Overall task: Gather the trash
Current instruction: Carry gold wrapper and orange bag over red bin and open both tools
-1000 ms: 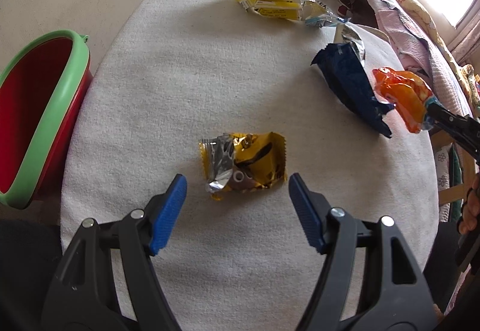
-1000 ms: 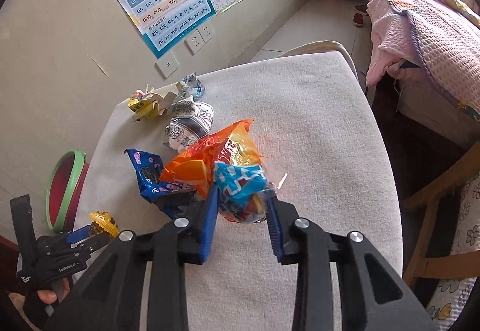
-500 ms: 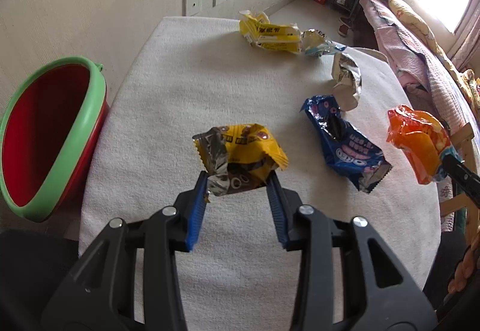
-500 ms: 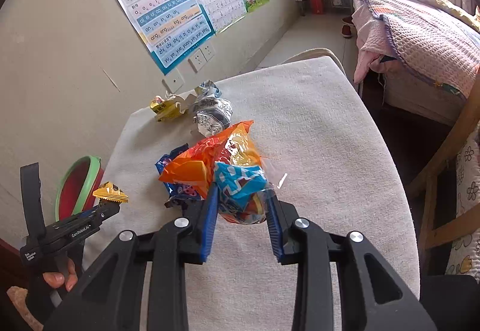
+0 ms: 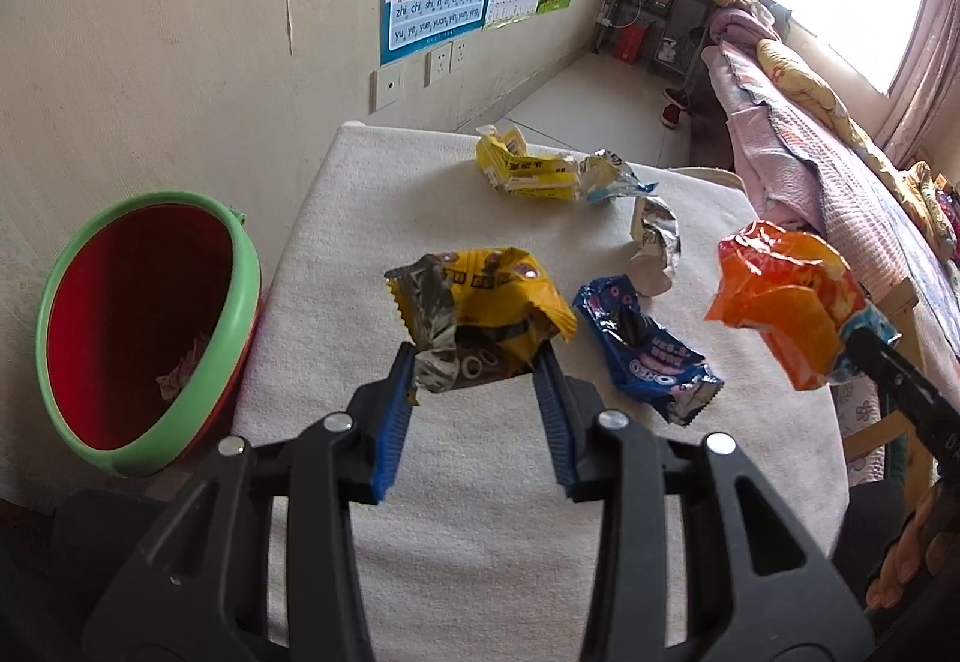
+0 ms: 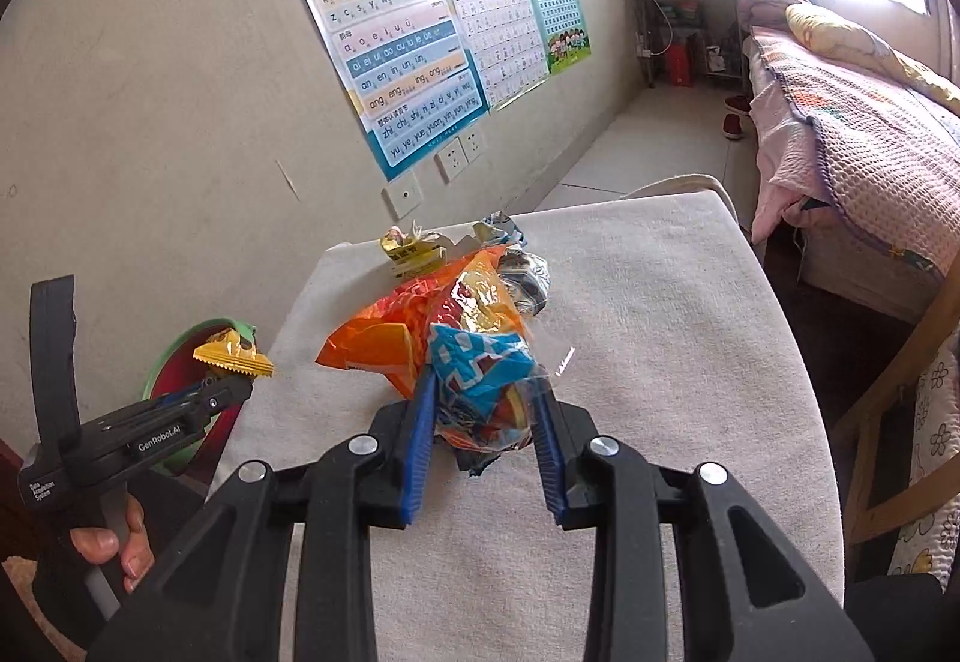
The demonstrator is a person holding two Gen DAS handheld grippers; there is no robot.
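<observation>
A white-cloth table (image 5: pixel 468 542) is being shown beside a poster wall. A crumpled yellow wrapper (image 5: pixel 480 314) is being held above it, clamped by the left gripper (image 5: pixel 477 392), raised since a second ago. An orange-blue bag (image 6: pixel 456 356) is being kept pinched by the right gripper (image 6: pixel 483 410). A red-green bin (image 5: pixel 138 320) is being approached at left.

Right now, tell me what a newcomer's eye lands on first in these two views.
First, the two held-up wrappers: a yellow snack wrapper pinched in the left hand-held gripper, and a bright orange bag clamped in the right hand-held gripper, both above the white table. Next, the red bin with a green rim left of the table.
</observation>
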